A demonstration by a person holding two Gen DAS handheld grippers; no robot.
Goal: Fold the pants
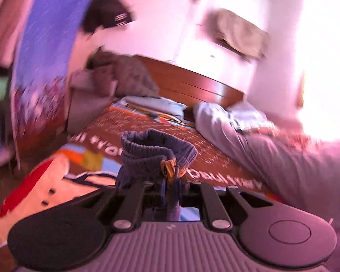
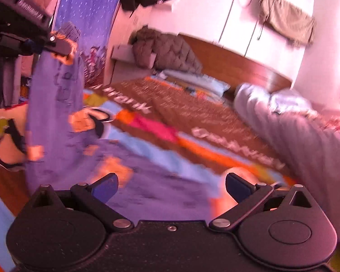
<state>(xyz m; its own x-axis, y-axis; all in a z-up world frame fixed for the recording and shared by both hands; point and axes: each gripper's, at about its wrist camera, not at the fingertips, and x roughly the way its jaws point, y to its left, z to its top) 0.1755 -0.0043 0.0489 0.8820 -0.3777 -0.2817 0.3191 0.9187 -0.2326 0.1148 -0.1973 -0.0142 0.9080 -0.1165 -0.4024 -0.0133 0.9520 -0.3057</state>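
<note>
Gripping the pants [image 1: 156, 151] by their bunched waistband, my left tongs [image 1: 170, 182] hold them above the bed [image 2: 192, 113]; my right tongs [image 2: 171, 189] hang open over the trailing fabric.

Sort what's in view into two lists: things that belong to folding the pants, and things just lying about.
Belongs to the job:
- pants, hanging from the left gripper by the waistband
- right gripper, open, over the trailing fabric
- bedspread, the folding surface

Lying about:
- grey duvet
- pillow
- brown jacket
- headboard
</note>
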